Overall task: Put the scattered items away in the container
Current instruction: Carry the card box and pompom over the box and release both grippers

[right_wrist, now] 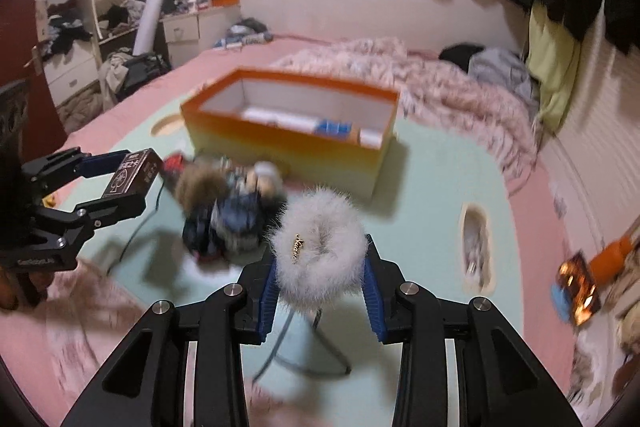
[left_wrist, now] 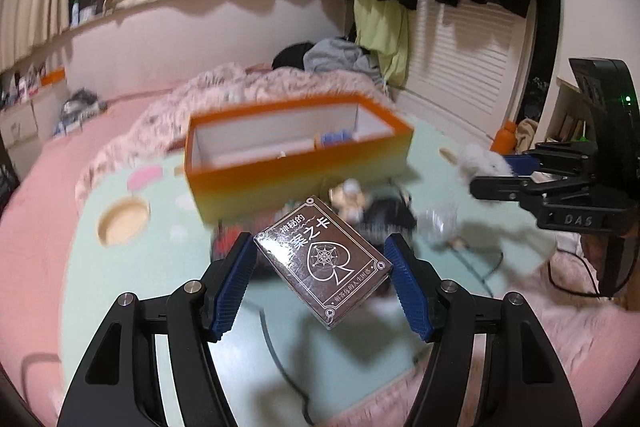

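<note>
**Colours on the bed**

The box (left_wrist: 298, 163) is orange outside, fading to yellow, and white inside. The card pack (left_wrist: 324, 261) is dark brown with white line-work and a spade. The fluffy scrunchie (right_wrist: 320, 243) is pale grey. The mat (right_wrist: 432, 179) is mint green, the bedsheet (left_wrist: 36, 219) pink.

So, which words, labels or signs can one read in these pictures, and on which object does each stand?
"神秘的": top line on the dark card box held in the left gripper.
"DAS": raised letters on the right gripper's black body.
Large title and bottom line on the card box: only partly readable.
Gold script tag on the grey fur scrunchie: too small to read.
Lettering on the left gripper's body in the right wrist view: blurred.
</note>
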`<control>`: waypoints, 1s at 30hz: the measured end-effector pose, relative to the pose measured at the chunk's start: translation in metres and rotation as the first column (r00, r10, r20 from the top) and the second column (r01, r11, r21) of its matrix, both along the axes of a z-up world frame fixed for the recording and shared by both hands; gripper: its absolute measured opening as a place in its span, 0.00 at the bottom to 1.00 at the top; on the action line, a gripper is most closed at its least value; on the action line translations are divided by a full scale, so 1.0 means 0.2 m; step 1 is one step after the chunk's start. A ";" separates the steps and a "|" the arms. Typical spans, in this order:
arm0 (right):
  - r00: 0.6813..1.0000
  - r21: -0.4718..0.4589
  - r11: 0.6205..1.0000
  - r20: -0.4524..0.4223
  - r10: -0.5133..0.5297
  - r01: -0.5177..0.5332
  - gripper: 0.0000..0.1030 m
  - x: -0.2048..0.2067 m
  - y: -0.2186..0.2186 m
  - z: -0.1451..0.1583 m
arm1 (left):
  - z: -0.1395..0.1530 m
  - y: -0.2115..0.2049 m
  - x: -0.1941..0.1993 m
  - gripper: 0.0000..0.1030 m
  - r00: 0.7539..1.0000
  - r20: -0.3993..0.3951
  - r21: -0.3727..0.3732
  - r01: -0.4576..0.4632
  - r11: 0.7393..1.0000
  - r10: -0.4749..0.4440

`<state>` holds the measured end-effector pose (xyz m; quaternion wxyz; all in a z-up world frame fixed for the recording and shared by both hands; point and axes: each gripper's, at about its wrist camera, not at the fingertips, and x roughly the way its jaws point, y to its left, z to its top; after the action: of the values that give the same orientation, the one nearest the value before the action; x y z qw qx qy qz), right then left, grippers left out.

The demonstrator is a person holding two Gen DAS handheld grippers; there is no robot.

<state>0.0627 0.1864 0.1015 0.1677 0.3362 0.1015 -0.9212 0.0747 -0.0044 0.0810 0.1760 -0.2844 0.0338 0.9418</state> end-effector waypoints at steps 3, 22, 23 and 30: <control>0.998 0.023 1.000 -0.058 -0.003 0.004 0.34 -0.09 -0.05 0.07 | 0.12 0.01 -0.13 0.65 0.999 -0.046 -0.023 -0.010 1.000 0.009; 0.995 0.080 0.996 -0.088 -0.039 0.046 0.37 -0.82 -0.24 0.04 | 0.05 0.07 -1.03 0.65 0.983 0.122 -0.044 -0.135 0.990 0.140; 0.995 0.089 0.995 -0.086 -0.047 0.055 0.41 -0.83 -0.24 0.03 | 0.04 0.06 -1.03 0.68 0.981 0.125 -0.028 -0.144 0.989 0.147; 0.996 0.066 0.996 -0.070 -0.053 0.057 0.61 -0.83 -0.23 0.01 | 0.03 0.01 -0.96 0.80 0.980 0.095 -0.013 -0.173 0.985 0.173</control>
<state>-0.1032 0.1413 0.1026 0.1273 0.3128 0.1289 -0.9324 -0.1176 -0.0026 0.0872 0.0944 -0.3314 0.0025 0.9388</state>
